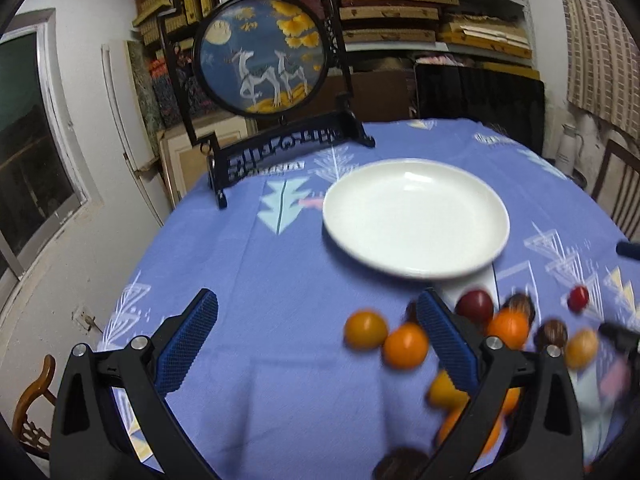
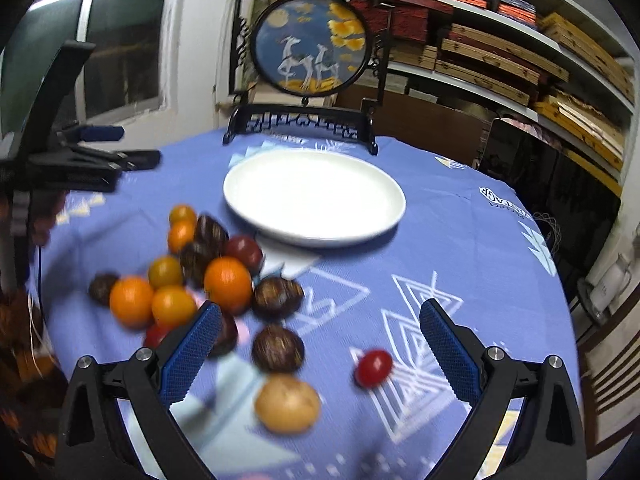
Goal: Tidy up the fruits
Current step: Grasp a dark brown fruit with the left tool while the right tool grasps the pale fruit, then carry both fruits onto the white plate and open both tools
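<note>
An empty white plate [image 1: 416, 216] sits on the blue patterned tablecloth; it also shows in the right wrist view [image 2: 314, 196]. Several small fruits lie in a loose pile in front of it: orange ones [image 2: 227, 282], dark brown ones [image 2: 278, 348], a dark red one [image 2: 245, 251], a small red one [image 2: 373, 367] and a tan one [image 2: 287, 403]. The pile shows in the left wrist view [image 1: 404, 344] too. My left gripper [image 1: 316, 344] is open and empty, left of the pile. My right gripper [image 2: 320, 354] is open and empty above the nearest fruits.
A black-framed round deer picture on a stand [image 1: 260, 52] stands at the table's far edge behind the plate. Shelves of flat boxes [image 2: 500, 52] line the back wall. A wooden chair [image 1: 34, 396] is at the left, and a white jug [image 1: 568, 148] at the right.
</note>
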The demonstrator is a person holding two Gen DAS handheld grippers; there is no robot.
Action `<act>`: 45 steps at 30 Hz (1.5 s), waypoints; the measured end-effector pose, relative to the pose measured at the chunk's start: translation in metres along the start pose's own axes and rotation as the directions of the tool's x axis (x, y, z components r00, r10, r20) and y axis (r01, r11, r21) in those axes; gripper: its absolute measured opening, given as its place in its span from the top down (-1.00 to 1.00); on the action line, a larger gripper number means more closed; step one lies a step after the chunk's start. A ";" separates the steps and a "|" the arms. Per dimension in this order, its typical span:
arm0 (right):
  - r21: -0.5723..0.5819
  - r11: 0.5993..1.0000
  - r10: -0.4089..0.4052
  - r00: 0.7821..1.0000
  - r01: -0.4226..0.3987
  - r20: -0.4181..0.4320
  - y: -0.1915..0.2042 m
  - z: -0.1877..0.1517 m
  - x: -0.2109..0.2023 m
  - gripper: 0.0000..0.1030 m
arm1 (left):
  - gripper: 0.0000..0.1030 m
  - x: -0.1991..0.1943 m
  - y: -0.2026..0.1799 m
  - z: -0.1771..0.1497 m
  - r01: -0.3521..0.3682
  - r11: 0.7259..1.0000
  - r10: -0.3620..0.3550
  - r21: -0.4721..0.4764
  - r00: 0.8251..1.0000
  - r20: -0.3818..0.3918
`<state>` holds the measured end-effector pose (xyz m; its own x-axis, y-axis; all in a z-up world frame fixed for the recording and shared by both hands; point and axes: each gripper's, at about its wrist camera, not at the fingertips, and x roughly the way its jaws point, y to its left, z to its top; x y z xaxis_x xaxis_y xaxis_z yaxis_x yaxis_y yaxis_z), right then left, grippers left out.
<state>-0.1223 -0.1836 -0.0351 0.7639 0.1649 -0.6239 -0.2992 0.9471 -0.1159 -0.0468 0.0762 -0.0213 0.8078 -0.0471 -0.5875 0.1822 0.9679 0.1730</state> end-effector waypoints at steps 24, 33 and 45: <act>0.078 0.984 0.177 0.947 -0.162 -0.267 0.010 -0.034 0.046 -0.36 | -0.92 0.016 -0.032 -0.085 0.334 0.924 -0.272 0.188 0.917 -0.291; 0.052 0.984 0.176 0.951 -0.169 -0.253 0.011 -0.035 0.039 0.18 | 0.19 0.010 -0.034 -0.083 0.456 0.876 -0.392 0.160 0.864 -0.316; 0.063 0.984 0.174 0.974 -0.167 -0.147 -0.011 0.002 0.023 0.19 | 0.19 -0.005 -0.017 -0.022 0.338 0.936 -0.316 0.100 0.931 -0.183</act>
<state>-0.1005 -0.1899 -0.0467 0.6074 0.2850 -0.7415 -0.3858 0.9218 0.0382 -0.0662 0.0658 -0.0381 0.5920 -0.3048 -0.7461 0.4994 0.8653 0.0427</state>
